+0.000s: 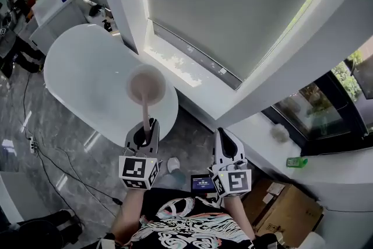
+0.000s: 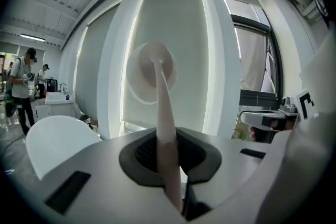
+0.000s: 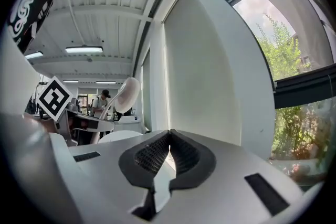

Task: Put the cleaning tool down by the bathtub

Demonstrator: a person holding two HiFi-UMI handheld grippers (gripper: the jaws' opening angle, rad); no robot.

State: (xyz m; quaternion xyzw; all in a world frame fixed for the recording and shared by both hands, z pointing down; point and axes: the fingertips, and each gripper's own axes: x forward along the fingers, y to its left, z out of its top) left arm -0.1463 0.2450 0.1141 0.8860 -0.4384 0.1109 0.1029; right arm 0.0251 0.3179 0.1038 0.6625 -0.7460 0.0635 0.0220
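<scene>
My left gripper [image 1: 147, 125] is shut on the thin handle of the cleaning tool [image 1: 145, 86], a pale pink brush with a round head. The tool stands up out of the jaws, its head above the near rim of the white bathtub [image 1: 87, 76]. In the left gripper view the handle [image 2: 166, 128] runs up between the pads of the left gripper [image 2: 168, 136] to the round head [image 2: 156, 63]. My right gripper [image 1: 222, 136] is held beside it on the right; its jaws [image 3: 169, 136] are shut and hold nothing. The tool's head [image 3: 127, 94] shows at the left of the right gripper view.
A window with a drawn blind [image 1: 233, 3] and a white sill [image 1: 192, 76] runs behind the tub. A cardboard box [image 1: 285, 207] and a green bottle [image 1: 296, 162] are on the right. Cables [image 1: 35, 146] lie on the grey floor at left. A person [image 2: 22, 86] stands far off.
</scene>
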